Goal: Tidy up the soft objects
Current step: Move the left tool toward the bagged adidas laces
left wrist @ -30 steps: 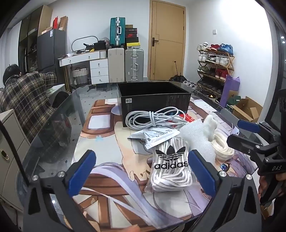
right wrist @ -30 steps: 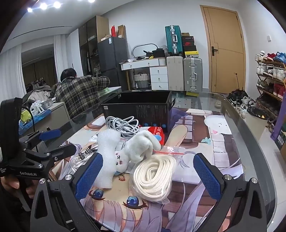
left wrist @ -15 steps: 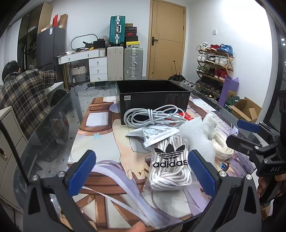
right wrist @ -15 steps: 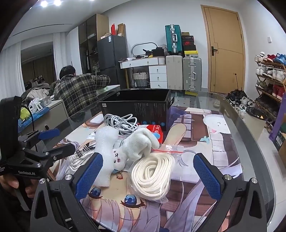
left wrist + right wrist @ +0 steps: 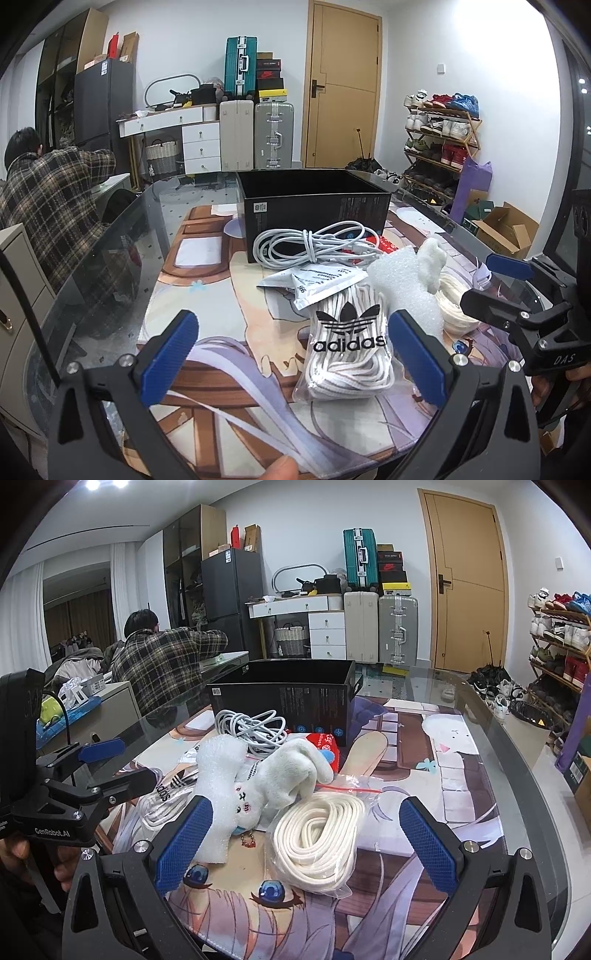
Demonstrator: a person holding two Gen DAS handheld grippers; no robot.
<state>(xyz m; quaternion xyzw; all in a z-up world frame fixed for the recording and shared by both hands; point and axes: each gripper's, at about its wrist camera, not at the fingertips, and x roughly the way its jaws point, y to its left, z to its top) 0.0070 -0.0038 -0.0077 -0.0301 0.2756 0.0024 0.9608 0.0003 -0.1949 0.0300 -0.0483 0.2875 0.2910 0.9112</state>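
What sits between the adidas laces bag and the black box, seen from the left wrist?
A silver foil packet, then the coiled white cable against the black box, beyond the adidas laces bag.

- The left wrist view looks low across the glass-topped table (image 5: 110, 258), close behind a clear bag of white laces (image 5: 349, 354).
- The right wrist view faces likewise, from further right.
- Both share the open black cardboard box (image 5: 317, 208) (image 5: 284, 698).

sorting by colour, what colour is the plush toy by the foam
White, with a small blue patch, on the plush toy; the right wrist view shows it best.
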